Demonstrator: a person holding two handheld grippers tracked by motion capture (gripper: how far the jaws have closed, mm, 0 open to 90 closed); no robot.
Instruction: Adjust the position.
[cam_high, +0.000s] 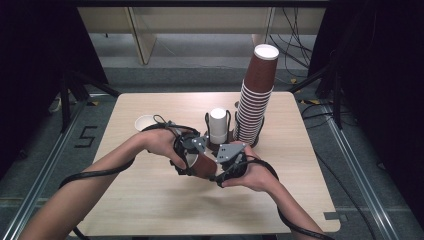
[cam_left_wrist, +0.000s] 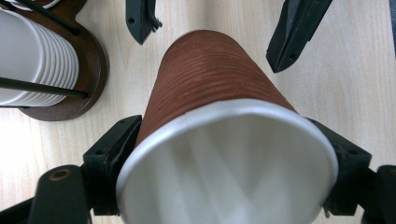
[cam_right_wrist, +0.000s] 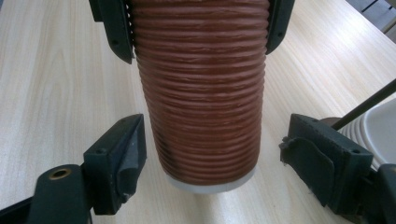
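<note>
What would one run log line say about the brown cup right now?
left gripper: shut on brown ribbed paper cup near rim | right gripper: open, fingers either side of cup base | cup: held over wooden table

Ribbed reddish-brown paper cup (cam_left_wrist: 212, 74) with a white interior and white rim, lying between black gripper jaws over a pale wood-grain table (cam_high: 150, 200). Tall stack of matching brown cups (cam_high: 255, 102) with white rims; shorter stack of white cups (cam_high: 217, 126) on a dark brown base (cam_left_wrist: 91, 65).
</note>
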